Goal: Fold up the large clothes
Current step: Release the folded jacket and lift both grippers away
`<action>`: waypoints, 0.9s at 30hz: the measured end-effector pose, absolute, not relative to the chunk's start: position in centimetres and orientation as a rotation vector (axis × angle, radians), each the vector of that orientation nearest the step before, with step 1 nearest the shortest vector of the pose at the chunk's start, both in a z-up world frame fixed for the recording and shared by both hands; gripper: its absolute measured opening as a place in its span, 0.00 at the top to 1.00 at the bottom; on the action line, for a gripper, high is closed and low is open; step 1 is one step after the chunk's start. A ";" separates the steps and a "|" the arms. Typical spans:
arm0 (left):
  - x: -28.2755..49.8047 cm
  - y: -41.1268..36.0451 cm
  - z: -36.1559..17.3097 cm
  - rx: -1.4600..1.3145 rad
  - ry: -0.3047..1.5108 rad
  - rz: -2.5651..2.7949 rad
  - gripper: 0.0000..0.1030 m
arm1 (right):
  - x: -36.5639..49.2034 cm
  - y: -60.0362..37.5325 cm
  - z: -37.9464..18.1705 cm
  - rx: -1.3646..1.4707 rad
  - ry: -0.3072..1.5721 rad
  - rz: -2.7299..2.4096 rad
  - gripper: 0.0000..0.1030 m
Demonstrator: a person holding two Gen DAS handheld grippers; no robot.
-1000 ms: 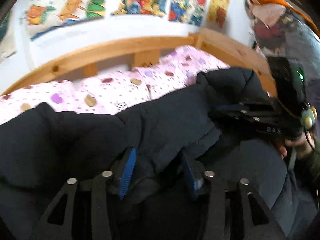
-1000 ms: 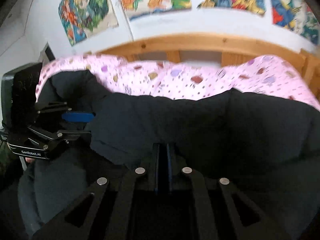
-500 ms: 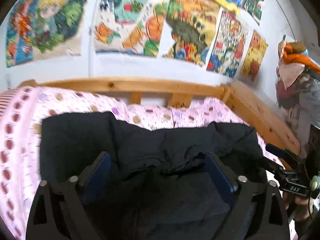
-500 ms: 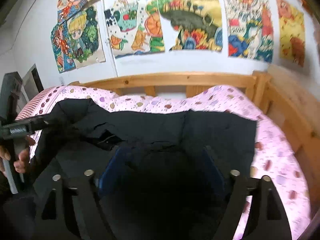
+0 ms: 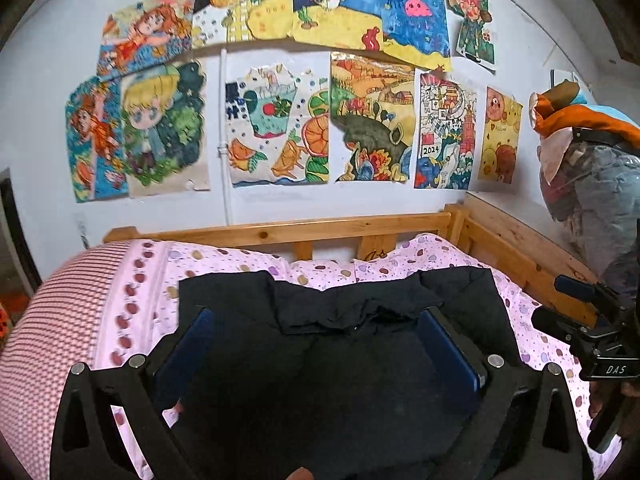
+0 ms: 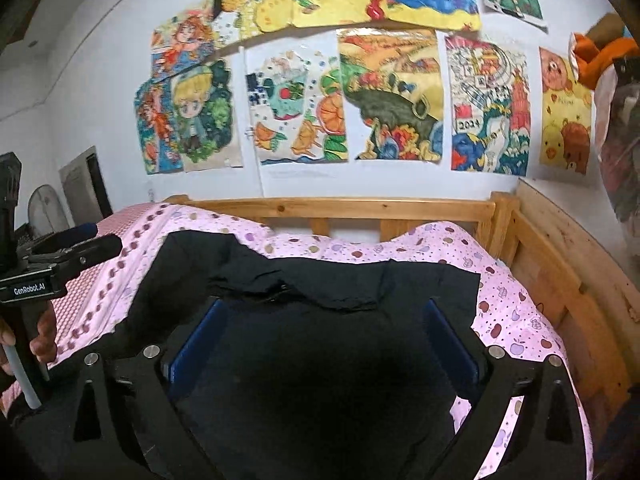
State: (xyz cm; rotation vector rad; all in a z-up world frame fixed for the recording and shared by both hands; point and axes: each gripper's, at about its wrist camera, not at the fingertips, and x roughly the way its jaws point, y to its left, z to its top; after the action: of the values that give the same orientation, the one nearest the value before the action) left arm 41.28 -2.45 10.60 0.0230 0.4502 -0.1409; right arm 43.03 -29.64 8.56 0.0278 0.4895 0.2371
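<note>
A black padded coat (image 5: 344, 360) lies spread on a pink fruit-print bed (image 5: 132, 300).
Bulky, soft, probably slippery — best taken by its hem corners; both the left gripper (image 5: 320, 344) and right gripper (image 6: 324, 340) have just opened wide, holding nothing.

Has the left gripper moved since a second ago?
Yes. The left gripper has pulled back and up from the black garment: the wooden bed rail now sits farther off, and its jaws have just been opening, empty.
</note>
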 end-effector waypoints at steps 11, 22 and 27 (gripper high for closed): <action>35.6 -1.2 11.2 0.055 0.469 -0.113 0.00 | 36.8 -28.4 10.4 -0.032 0.497 0.238 0.06; 30.3 -0.3 11.1 0.065 0.466 -0.139 0.00 | 31.6 -27.5 10.2 -0.077 0.560 0.225 0.06; 28.6 -0.2 11.4 0.093 0.437 -0.136 0.00 | 29.8 -27.5 11.0 -0.074 0.548 0.218 0.06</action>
State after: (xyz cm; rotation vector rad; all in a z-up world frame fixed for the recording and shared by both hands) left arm 28.56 -0.22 11.44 0.0933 0.4368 -0.1365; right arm 29.77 -27.45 10.96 -0.0740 0.5483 0.2182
